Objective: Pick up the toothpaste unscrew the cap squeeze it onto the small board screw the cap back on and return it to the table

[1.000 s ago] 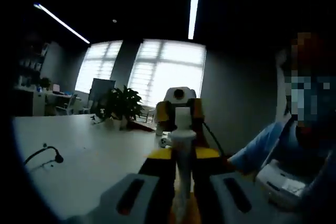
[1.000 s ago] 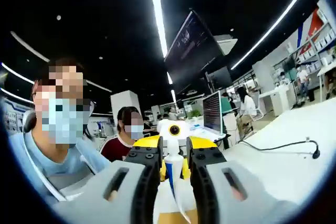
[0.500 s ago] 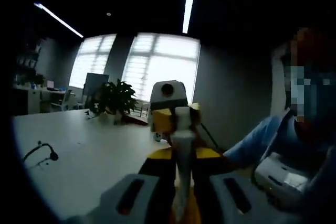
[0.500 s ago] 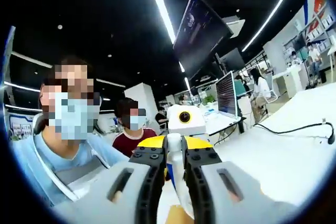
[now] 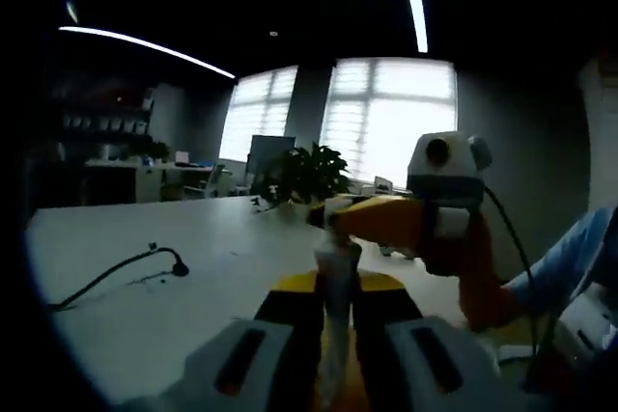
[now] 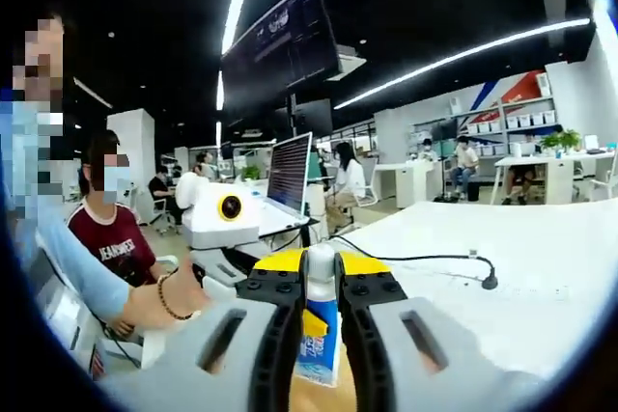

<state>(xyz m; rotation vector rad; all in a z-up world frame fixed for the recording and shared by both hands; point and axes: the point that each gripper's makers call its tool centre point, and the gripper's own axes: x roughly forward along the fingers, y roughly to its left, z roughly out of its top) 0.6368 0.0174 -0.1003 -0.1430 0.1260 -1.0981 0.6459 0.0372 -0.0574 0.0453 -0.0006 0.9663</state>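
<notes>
At the bottom centre of the left gripper view, the left hand-held gripper [image 5: 333, 359], jaws pressed in on the body of the toothpaste [image 5: 336, 320], tube standing up the middle of the frame with its neck at centre. Just beyond, reaching in from the right at mid-frame, the right hand-held gripper [image 5: 333, 219], yellow and orange, its tips at the top of the tube. Behind it at lower right, a pale blue sleeve [image 5: 570, 262]. Across the left half, the white worktop [image 5: 145, 315] with a black cable [image 5: 121, 272] lying on it. Farther back at centre, a potted plant [image 5: 304, 176] before bright windows [image 5: 391, 118].

At the bottom centre of the right gripper view, the right hand-held gripper [image 6: 319, 311], jaws closed on the white cap [image 6: 320, 272] at the tube's end, blue and yellow print showing below between the jaws. Left of centre, the left hand-held gripper's white body and a hand [image 6: 159, 301] with a bracelet. At right, white worktop with a cable. Far back, seated people, a monitor [image 6: 290, 171] and ceiling light strips.
</notes>
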